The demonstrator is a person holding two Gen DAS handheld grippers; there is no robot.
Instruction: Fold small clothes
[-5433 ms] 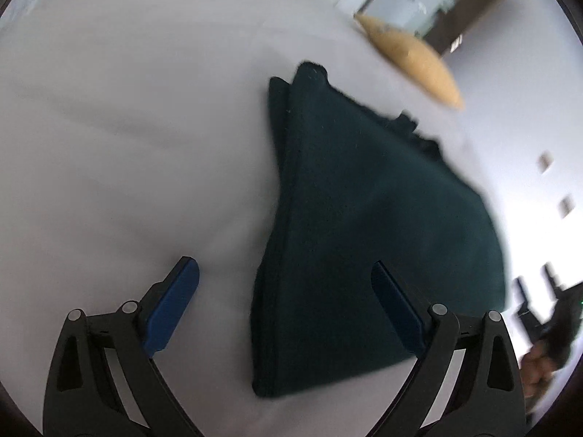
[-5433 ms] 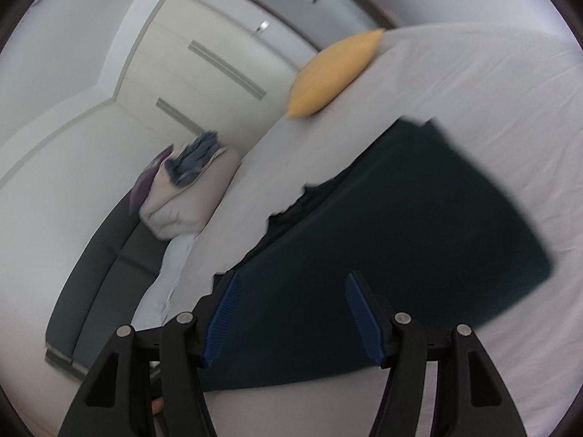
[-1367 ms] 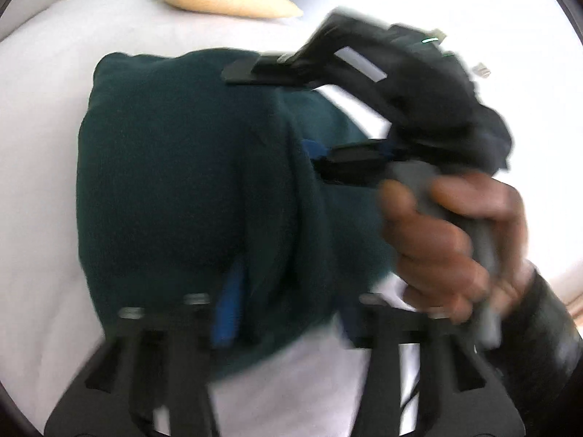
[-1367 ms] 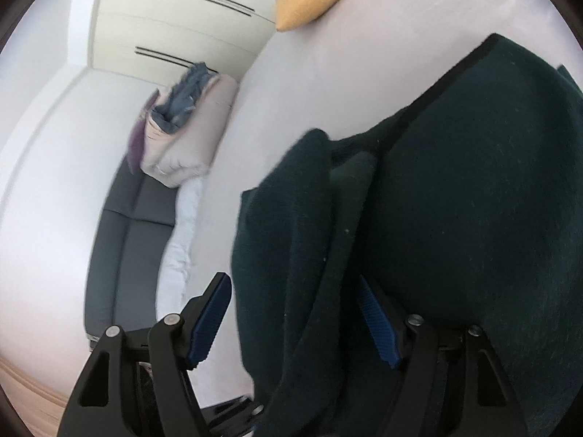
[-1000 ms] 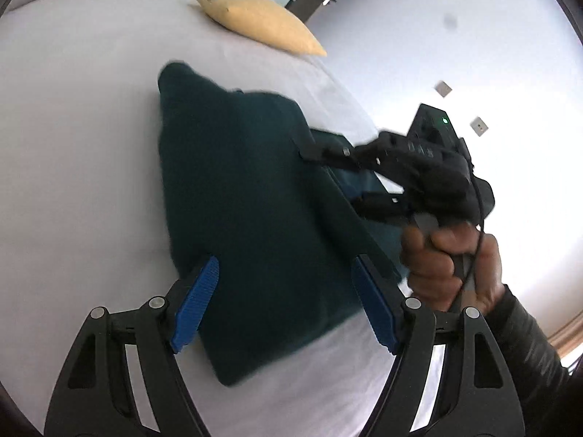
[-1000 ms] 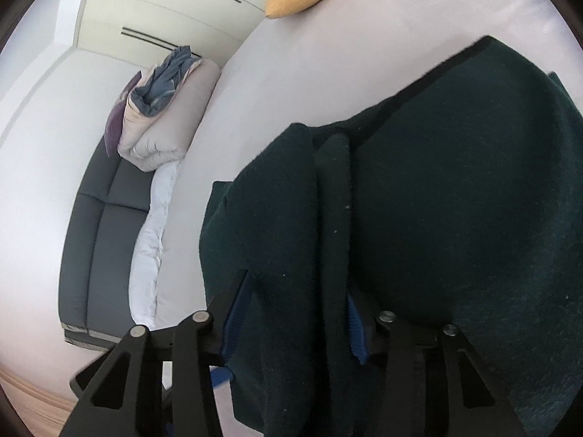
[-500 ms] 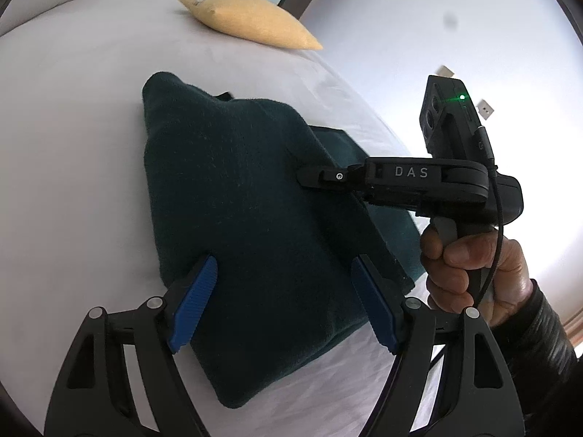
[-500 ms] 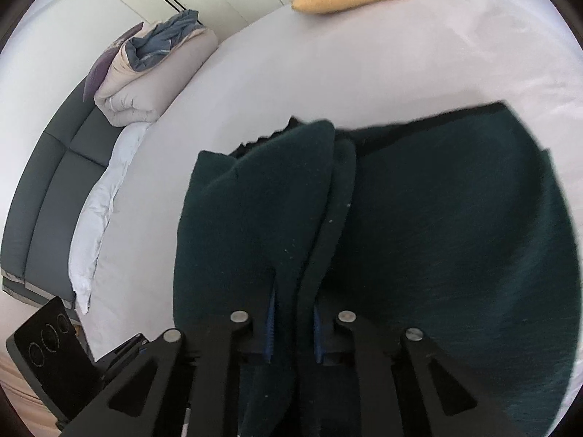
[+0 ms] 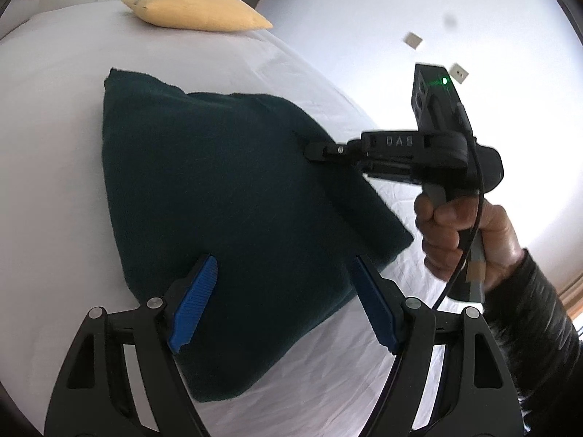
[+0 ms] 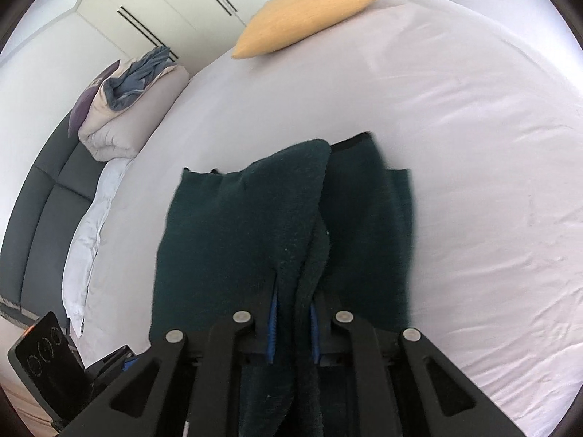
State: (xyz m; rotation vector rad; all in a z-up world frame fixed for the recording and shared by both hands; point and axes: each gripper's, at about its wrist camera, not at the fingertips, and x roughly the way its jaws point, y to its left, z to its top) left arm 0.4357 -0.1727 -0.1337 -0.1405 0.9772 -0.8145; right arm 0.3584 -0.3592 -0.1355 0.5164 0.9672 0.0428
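Both grippers: right gripper (image 10: pixel 293 322) pinching dark green cloth (image 9: pixel 233 196) edge; left gripper (image 9: pixel 282 302) wide apart, empty.

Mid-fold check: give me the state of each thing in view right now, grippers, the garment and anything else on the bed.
left gripper: open, jaws wide, over the garment, holding nothing.
right gripper: shut on a bunched fold of the garment.
dark green garment: folded in layers, lying on the bed, one edge pinched.
yellow pillow: lying at the far end, untouched.
bed sheet: white, lightly wrinkled.
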